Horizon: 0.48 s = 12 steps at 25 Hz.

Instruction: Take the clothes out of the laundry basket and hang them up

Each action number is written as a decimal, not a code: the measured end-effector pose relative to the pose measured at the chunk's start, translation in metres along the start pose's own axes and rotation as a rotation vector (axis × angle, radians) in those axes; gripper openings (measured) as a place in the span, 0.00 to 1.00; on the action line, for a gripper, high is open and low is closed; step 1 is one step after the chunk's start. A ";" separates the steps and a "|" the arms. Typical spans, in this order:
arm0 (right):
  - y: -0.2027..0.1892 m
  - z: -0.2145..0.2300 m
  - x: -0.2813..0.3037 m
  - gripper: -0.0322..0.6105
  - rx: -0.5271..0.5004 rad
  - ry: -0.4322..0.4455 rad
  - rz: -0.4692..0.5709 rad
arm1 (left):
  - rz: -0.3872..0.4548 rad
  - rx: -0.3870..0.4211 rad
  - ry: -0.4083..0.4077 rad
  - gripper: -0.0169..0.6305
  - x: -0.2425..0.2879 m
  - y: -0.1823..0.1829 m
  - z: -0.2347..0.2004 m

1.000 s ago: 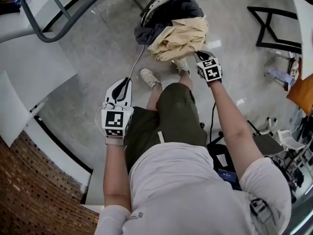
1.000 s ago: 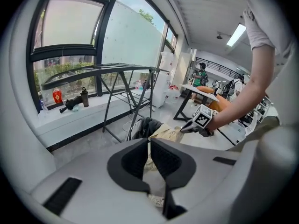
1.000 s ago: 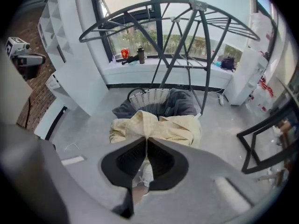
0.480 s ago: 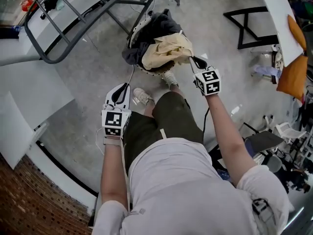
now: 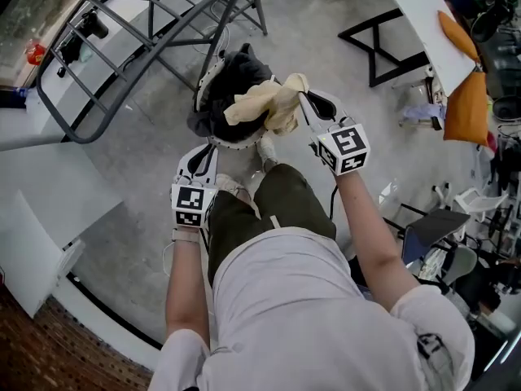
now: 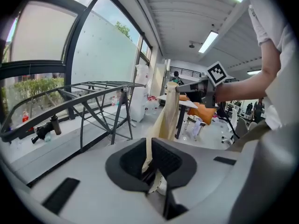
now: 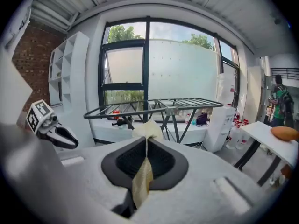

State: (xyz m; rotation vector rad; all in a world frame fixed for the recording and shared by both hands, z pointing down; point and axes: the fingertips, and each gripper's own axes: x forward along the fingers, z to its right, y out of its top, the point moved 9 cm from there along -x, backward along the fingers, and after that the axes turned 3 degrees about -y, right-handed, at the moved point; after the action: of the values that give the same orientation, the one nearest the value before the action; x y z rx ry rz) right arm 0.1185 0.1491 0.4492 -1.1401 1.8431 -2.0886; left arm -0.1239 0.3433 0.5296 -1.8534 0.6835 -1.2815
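Head view: right gripper (image 5: 308, 104) is clamped on cream garment (image 5: 260, 108), which is bunched and soft. It's held over laundry basket (image 5: 213, 133), dark clothes (image 5: 232, 76) left inside. Drying rack (image 5: 122, 31) lies far-left of the garment. Left gripper (image 5: 200, 155) is on the rack's side, by the basket's near rim.

Left gripper view: jaws together on nothing. Garment hangs beyond them, long axis vertical.

Right gripper view: cloth pinched between the jaws, tail drooping near. Rack is straight ahead, far, so the carry likely goes forward.
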 end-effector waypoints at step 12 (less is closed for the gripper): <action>0.120 0.019 -0.061 0.07 0.032 0.009 0.294 | -0.042 0.115 -0.128 0.41 0.069 0.054 0.016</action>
State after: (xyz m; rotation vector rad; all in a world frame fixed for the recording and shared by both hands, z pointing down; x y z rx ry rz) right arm 0.1282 0.1385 0.3141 -0.7954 1.8438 -1.9517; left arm -0.0852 0.2636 0.5178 -1.8457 0.4948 -1.1916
